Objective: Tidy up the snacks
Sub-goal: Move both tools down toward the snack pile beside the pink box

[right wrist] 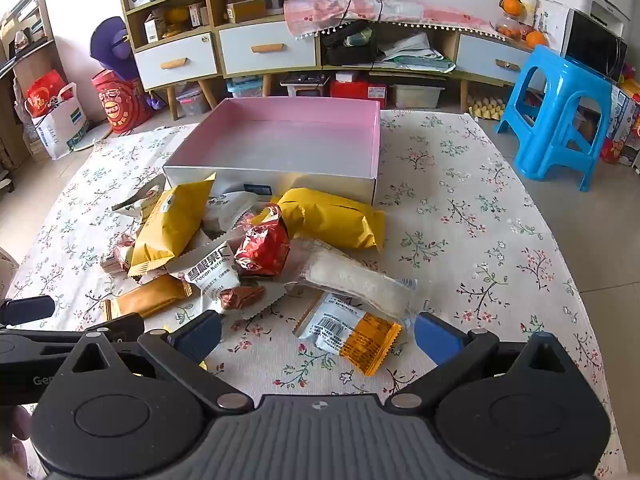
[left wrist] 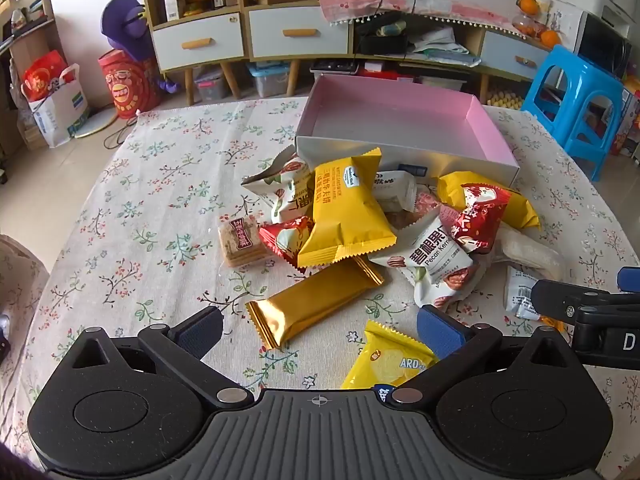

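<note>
Left claw (left wrist: 320,330) gapes over gold bar (left wrist: 316,300).

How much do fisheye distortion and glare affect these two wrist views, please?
Left wrist view: the long wooden cabinet bows strongly, and the shiny gold foil snack bar shows soft glare. Right wrist view: the same curving at the edges, the blue plastic stool gleams with highlights, and the pink-lined cardboard box stays sharp.

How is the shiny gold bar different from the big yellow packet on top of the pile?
The gold bar is long, slim and glossy; the yellow packet is wider, puffier and matte. The gold bar lies flat on the tablecloth by itself; the yellow packet leans on other snacks. Both have crimped ends and sit outside the pink box.
</note>
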### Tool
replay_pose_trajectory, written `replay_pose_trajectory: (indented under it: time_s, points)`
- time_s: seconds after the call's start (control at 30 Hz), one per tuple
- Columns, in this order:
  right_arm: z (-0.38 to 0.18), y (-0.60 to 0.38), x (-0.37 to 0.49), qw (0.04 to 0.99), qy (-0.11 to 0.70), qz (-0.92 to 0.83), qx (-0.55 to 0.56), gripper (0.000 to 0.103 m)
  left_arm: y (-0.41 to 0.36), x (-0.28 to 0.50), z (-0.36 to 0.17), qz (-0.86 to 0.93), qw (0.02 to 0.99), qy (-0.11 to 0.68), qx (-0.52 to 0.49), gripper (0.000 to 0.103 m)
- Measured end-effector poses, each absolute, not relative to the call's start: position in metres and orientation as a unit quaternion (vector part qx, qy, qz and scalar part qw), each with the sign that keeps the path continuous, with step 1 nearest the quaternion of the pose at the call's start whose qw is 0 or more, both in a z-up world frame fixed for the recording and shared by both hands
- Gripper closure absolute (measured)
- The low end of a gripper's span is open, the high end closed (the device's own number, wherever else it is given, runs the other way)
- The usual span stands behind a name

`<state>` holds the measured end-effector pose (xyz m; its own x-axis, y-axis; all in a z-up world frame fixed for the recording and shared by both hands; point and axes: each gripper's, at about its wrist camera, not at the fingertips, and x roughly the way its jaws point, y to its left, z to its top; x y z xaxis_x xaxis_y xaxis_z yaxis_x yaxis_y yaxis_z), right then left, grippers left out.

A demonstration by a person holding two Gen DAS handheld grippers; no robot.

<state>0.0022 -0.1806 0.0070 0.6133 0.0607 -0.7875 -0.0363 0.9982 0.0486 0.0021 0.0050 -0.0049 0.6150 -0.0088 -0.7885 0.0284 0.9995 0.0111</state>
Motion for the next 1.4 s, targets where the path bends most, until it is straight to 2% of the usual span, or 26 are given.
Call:
replay_pose_trajectory:
  time_s: [0.6,0.83,1.13,1.2,1.23,1.3,1.4]
  points:
    - [0.006,-0.181,0.003,0.898,0.439,0.026,0.012,0.009,0.006,0.003,-0.003,-0.011,0.900,0.436,0.012,0.000]
    - [0.008,-0.189,0.011,0.902,0.431,0.026,-0.007,0.009,0.010,0.010,0.010,-0.023,0.925,0.378,0.029,0.000]
    - [0.015,-0.203,0.049,0.874,0.478,0.082,0.033,0.010,0.028,0.056,0.010,-0.085,0.894,0.439,0.016,0.000]
    - [0.014,-0.203,0.056,0.869,0.486,0.089,0.043,0.012,0.034,0.063,0.005,-0.096,0.889,0.447,-0.006,0.000]
    - [0.012,-0.202,0.059,0.865,0.490,0.099,0.049,0.020,0.037,0.067,0.003,-0.101,0.888,0.448,-0.020,0.000]
    - [0.008,-0.201,0.066,0.858,0.497,0.117,0.064,0.027,0.043,0.073,-0.002,-0.116,0.885,0.449,-0.047,0.001]
    - [0.001,-0.200,0.072,0.847,0.503,0.140,0.101,0.031,0.050,0.081,-0.009,-0.150,0.879,0.443,-0.090,0.002]
